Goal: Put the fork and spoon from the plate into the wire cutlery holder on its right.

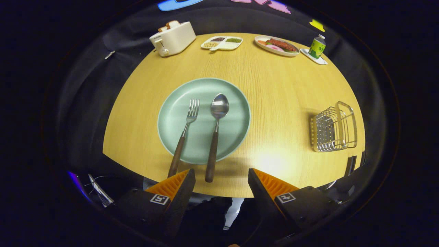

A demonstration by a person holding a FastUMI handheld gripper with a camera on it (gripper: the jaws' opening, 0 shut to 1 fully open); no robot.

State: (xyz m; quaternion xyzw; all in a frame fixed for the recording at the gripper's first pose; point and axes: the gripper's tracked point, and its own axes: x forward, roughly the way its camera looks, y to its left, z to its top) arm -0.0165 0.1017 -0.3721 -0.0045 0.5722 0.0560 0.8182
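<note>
1. While the gripper (221,178) hangs over the near edge of the wooden table (274,89), its two fingers stand wide apart with nothing between them.
2. Just ahead of the fingers, at twelve o'clock from them, lies a pale green plate (171,116) holding both utensils.
3. On the plate the fork (185,132) lies at the nine o'clock side, tines pointing away to twelve o'clock, its dark wooden handle running back over the plate's near rim toward the left finger.
4. Beside it, toward three o'clock, lies the spoon (215,132), bowl up at twelve o'clock, its dark handle crossing the near rim and ending on the table close to the gap between the fingers.
5. Fork and spoon lie nearly parallel and apart from each other.
6. Well apart from the plate, at three o'clock from it, stands the wire cutlery holder (334,128), upright near the table's right edge.
7. Far beyond the plate, along the back of the table:
   - a white toaster (173,38) with bread in it at eleven o'clock;
   - a divided tray (222,43) of grains at twelve o'clock;
   - an oval dish (276,45) of food at one o'clock;
   - a small green bottle (317,46) on a coaster further toward two o'clock.
</note>
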